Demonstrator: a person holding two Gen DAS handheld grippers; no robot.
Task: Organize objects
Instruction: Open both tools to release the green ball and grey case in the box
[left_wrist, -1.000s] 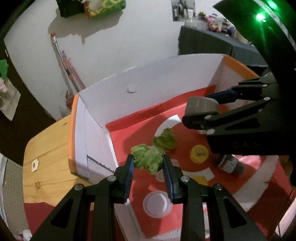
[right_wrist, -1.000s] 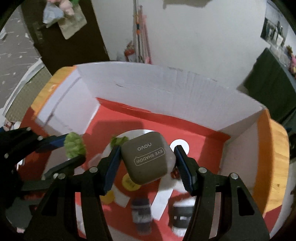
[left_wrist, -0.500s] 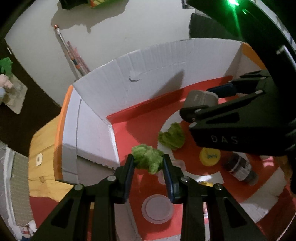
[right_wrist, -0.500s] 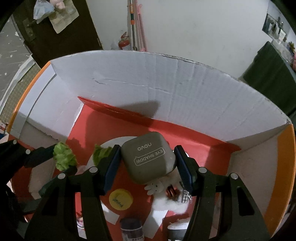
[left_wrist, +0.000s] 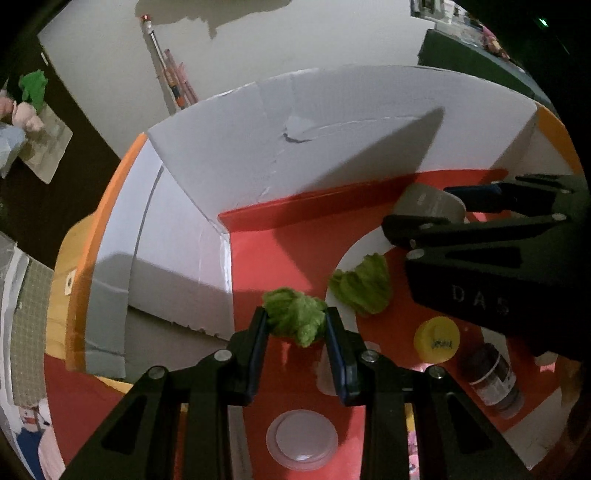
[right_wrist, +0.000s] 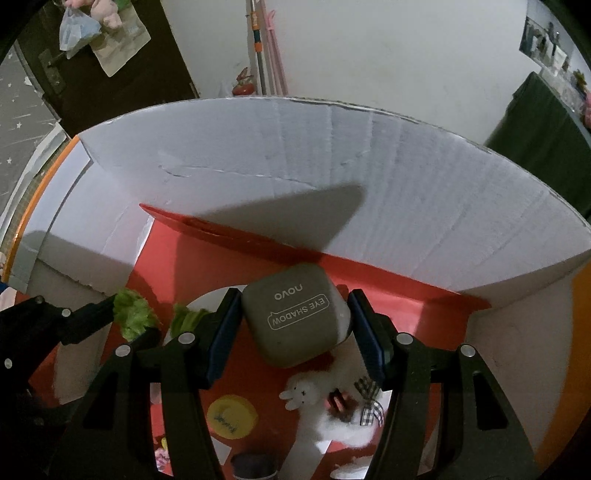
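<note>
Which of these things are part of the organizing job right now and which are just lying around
In hand:
- green lettuce piece in the left gripper
- grey eye shadow case in the right gripper
- cardboard box

Lying about in the box:
- second lettuce piece
- yellow cap
- dark jar
- white plush toy
- white lid

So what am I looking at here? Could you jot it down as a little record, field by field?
setting: cardboard box with white walls and a red floor
left gripper: shut on a green lettuce piece
right gripper: shut on a grey eye shadow case
lying on box floor: second lettuce piece, yellow cap, dark jar, white plush toy, round white lid
</note>
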